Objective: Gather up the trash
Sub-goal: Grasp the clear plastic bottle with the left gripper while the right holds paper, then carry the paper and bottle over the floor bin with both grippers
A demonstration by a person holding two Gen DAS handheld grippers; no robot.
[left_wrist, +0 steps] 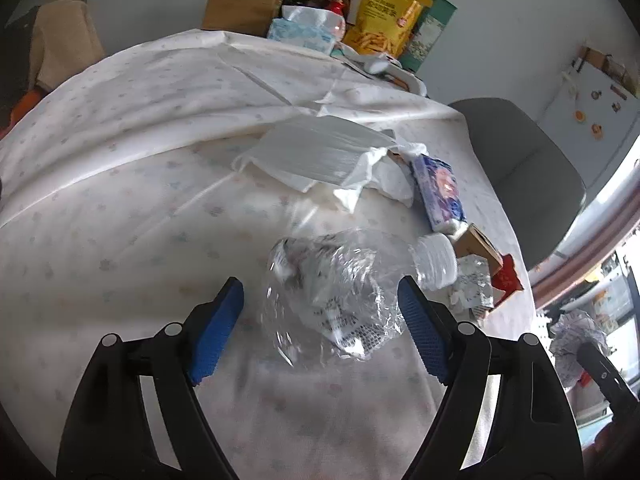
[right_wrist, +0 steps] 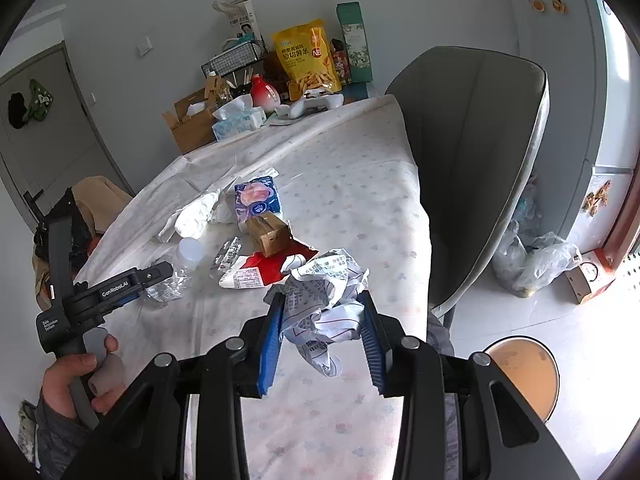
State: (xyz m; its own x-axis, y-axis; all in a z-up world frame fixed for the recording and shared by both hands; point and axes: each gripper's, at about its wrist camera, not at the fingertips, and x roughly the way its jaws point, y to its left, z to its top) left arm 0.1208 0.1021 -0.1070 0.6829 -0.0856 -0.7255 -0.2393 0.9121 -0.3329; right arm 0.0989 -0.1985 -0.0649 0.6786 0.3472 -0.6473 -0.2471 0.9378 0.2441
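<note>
A: List legible markings.

B: Left gripper (right_wrist: 154, 276), arm side: "GenRoboLAI"; its handle block: small white lettering, apparently "Data Acquisition System"; yellow snack bag (right_wrist: 307, 58): large Chinese characters "原切薯条" plus a round "NB" badge.

A: Crumpled paper (right_wrist: 324, 300)?

B: Printed Chinese text in lined tables; too small to read; likewise the label on the crushed bottle (left_wrist: 340, 292).

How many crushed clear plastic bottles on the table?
1: the crushed clear plastic bottle lies between the open left gripper's blue fingers. Others may be hidden under the white crumpled tissues.
</note>
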